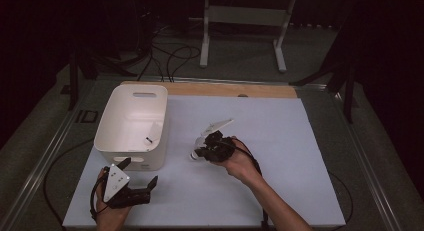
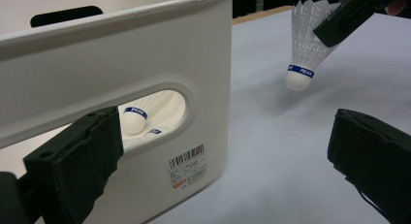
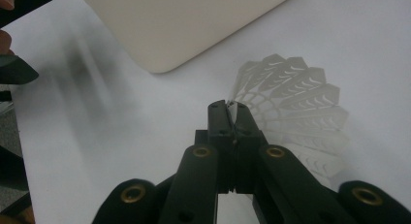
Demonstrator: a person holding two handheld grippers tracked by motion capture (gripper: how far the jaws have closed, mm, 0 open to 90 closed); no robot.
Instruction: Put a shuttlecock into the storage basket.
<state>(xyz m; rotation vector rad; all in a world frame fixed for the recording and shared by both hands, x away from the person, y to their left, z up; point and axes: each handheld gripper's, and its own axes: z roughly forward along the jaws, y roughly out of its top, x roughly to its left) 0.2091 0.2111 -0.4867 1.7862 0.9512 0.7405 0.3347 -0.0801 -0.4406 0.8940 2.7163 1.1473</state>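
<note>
- Gripping a shuttlecock (image 2: 304, 49) by its feathers, the right gripper (image 3: 231, 112) held it above the tabletop's (image 1: 280, 141) middle.
- The left gripper (image 2: 223, 156) waited open near the front-left corner.
- Two shuttlecocks already lay inside the bin (image 1: 120, 141); this one remained.

White bin (image 1: 131, 123) blocks table's (image 1: 280, 156) left side; right half seemingly open.

You see three shuttlecocks: one shuttlecock (image 2: 303, 49) lifted above the table (image 1: 280, 141), two shuttlecocks (image 2: 134, 119) inside the one white basket (image 1: 112, 141). You hold two hand-held grippers.
</note>
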